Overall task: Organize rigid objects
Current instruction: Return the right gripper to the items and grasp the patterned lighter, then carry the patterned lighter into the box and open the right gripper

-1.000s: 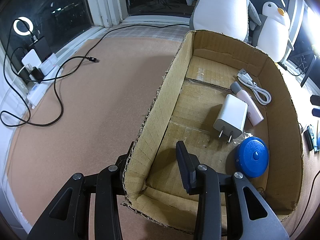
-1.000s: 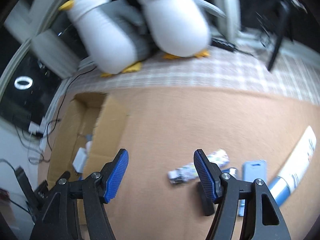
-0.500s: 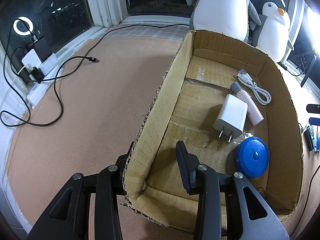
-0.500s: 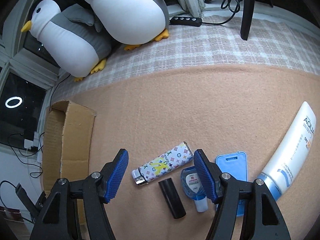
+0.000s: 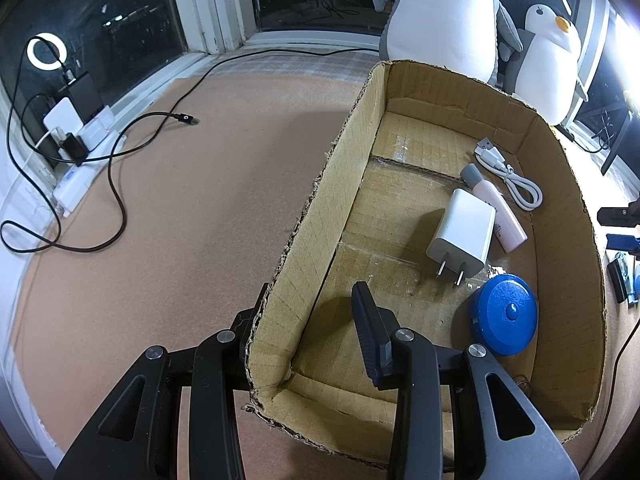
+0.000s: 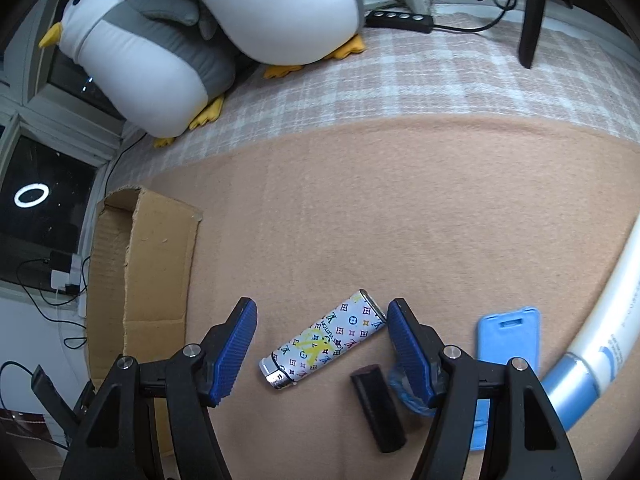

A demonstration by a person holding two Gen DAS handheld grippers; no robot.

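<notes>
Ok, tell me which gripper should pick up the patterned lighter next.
Right. The right gripper is open with the patterned lighter lying between its fingers, while the left gripper straddles the cardboard box wall.

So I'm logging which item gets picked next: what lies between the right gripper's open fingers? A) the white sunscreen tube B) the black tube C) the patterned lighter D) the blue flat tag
C: in the right wrist view the patterned lighter lies on the mat between the open fingers of the right gripper, not yet gripped.

Monogram-patterned white lighter (image 6: 323, 343), blue round case (image 5: 503, 315), brown cardboard box (image 5: 316, 216)
</notes>
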